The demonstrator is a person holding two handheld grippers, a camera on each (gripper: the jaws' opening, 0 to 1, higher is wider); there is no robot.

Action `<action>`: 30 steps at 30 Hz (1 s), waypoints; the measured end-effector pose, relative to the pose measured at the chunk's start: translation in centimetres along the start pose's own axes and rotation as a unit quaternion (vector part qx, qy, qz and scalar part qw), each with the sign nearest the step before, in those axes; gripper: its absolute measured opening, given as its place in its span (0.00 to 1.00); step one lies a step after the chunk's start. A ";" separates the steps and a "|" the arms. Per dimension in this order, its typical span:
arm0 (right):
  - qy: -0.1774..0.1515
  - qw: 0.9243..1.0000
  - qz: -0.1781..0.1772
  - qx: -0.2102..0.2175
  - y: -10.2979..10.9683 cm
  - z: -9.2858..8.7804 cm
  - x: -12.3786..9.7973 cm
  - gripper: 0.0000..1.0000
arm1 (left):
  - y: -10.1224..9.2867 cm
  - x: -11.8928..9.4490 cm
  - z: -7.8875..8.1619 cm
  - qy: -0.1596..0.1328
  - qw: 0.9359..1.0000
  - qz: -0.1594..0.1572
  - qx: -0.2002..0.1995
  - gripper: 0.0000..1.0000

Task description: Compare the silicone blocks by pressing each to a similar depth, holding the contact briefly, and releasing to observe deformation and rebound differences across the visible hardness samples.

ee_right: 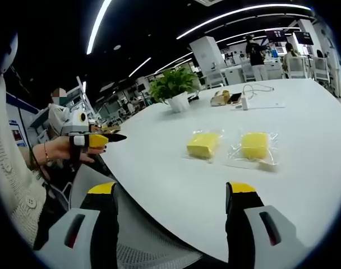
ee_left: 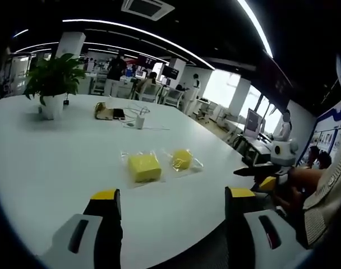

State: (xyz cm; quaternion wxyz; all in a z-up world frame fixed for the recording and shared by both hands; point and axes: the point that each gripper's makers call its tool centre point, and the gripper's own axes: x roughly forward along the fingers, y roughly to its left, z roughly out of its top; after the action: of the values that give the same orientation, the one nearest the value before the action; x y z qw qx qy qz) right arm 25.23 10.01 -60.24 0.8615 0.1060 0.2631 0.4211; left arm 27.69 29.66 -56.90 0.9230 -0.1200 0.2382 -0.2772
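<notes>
Two yellow silicone blocks lie in clear bags on the white table (ee_left: 58, 162). In the left gripper view the larger block (ee_left: 144, 167) is on the left, with the smaller block (ee_left: 182, 159) just to its right. My left gripper (ee_left: 174, 194) hangs open over the near table edge, short of both blocks. It holds nothing. The right gripper (ee_left: 266, 180) enters from the right, held by a hand. In the right gripper view the same blocks (ee_right: 203, 144) (ee_right: 254, 145) rest side by side ahead. My right gripper (ee_right: 171, 189) is open and apart from them. The left gripper (ee_right: 97, 139) shows at the left in a hand.
A potted plant (ee_left: 53, 84) (ee_right: 173, 89) stands far back on the table. A phone, a small tan object (ee_left: 106, 112) and a white charger with its cable (ee_left: 139, 120) lie beyond the blocks. A mesh chair (ee_right: 142, 246) sits under the near edge. People and desks fill the background.
</notes>
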 end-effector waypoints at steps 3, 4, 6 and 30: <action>0.002 1.000 -0.001 0.002 -0.3 0.2 0.1 0.73 | 0.5 0.9 0.3 0.000 1.000 0.000 0.002 0.74; 0.004 1.000 -0.002 0.001 -0.5 0.2 0.2 0.73 | 0.7 1.2 0.4 0.000 1.000 -0.001 0.003 0.74; 0.006 1.000 -0.002 0.001 -0.7 0.3 0.3 0.73 | 0.9 1.8 0.6 0.002 1.000 -0.002 0.003 0.74; 0.033 0.999 -0.016 0.018 -4.1 1.1 2.1 0.73 | 8.2 11.0 3.2 0.013 0.999 0.004 -0.039 0.71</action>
State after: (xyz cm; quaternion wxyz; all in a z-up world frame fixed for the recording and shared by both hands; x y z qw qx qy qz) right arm 29.65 9.09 -61.77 0.8572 0.1034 0.3004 0.4053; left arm 41.10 30.44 -61.10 0.9156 -0.1513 0.2609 -0.2660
